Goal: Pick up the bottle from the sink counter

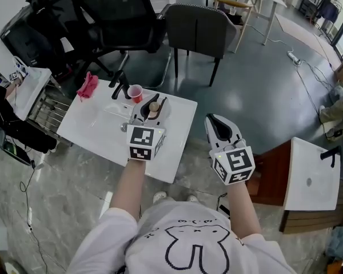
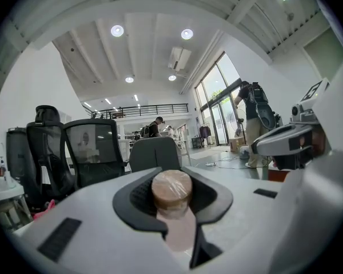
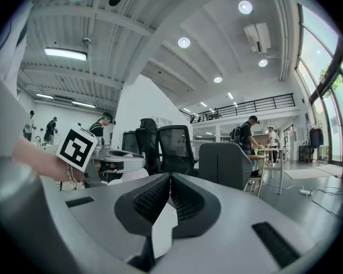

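The bottle (image 1: 154, 107) has a tan cap and a pale pinkish body. It is held off the white sink counter (image 1: 97, 124), with my left gripper (image 1: 155, 102) shut on it just under the cap. In the left gripper view the bottle (image 2: 171, 192) fills the gap between the black pads of the left gripper (image 2: 171, 174), cap upward. My right gripper (image 1: 216, 122) hangs to the right of the counter, over the floor. In the right gripper view the right gripper (image 3: 170, 177) is shut, its jaws meeting at the tips with nothing between them.
On the counter stand a black faucet (image 1: 120, 84), a red cup (image 1: 135, 93) and a pink cloth (image 1: 88, 87). Behind it are a black office chair (image 1: 120, 16) and a grey armchair (image 1: 197, 30). A second white counter (image 1: 314, 176) on a wooden cabinet (image 1: 271, 173) stands to the right.
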`<state>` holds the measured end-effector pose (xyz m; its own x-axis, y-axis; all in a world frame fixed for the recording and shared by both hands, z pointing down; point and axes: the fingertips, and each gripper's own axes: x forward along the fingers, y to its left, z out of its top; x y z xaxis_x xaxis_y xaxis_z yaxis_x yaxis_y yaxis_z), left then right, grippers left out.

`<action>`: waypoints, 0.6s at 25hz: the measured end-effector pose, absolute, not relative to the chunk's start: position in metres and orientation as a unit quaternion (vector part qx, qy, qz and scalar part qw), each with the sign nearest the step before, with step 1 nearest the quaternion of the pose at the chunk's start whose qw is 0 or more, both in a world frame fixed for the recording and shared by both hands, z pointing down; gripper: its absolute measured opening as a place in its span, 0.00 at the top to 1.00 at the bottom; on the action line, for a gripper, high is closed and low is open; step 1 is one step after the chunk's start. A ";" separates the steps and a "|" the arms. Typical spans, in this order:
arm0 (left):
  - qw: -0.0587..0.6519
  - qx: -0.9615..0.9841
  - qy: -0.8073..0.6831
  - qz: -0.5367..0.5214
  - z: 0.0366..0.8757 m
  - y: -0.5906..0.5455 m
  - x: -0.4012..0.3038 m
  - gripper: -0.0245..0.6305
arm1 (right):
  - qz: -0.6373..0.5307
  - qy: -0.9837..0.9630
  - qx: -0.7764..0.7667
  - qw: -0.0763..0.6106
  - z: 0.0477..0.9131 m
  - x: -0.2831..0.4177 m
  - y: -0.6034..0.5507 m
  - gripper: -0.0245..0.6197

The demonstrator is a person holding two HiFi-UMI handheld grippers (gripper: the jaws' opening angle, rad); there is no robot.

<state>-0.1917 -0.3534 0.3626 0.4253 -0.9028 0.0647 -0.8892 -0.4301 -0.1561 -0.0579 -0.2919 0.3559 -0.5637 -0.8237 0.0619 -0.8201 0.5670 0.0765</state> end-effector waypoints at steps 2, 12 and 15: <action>0.056 -0.844 0.529 -0.064 0.353 -0.352 -0.195 0.81 | -0.022 -0.880 0.472 0.039 0.351 -0.060 -0.293 0.91; 0.088 -0.849 0.521 -0.027 0.309 -0.347 -0.209 0.81 | -0.045 -0.865 0.499 0.014 0.322 -0.064 -0.299 0.91; 0.098 -0.848 0.520 -0.017 0.298 -0.344 -0.213 0.81 | -0.055 -0.865 0.499 0.012 0.313 -0.069 -0.300 0.91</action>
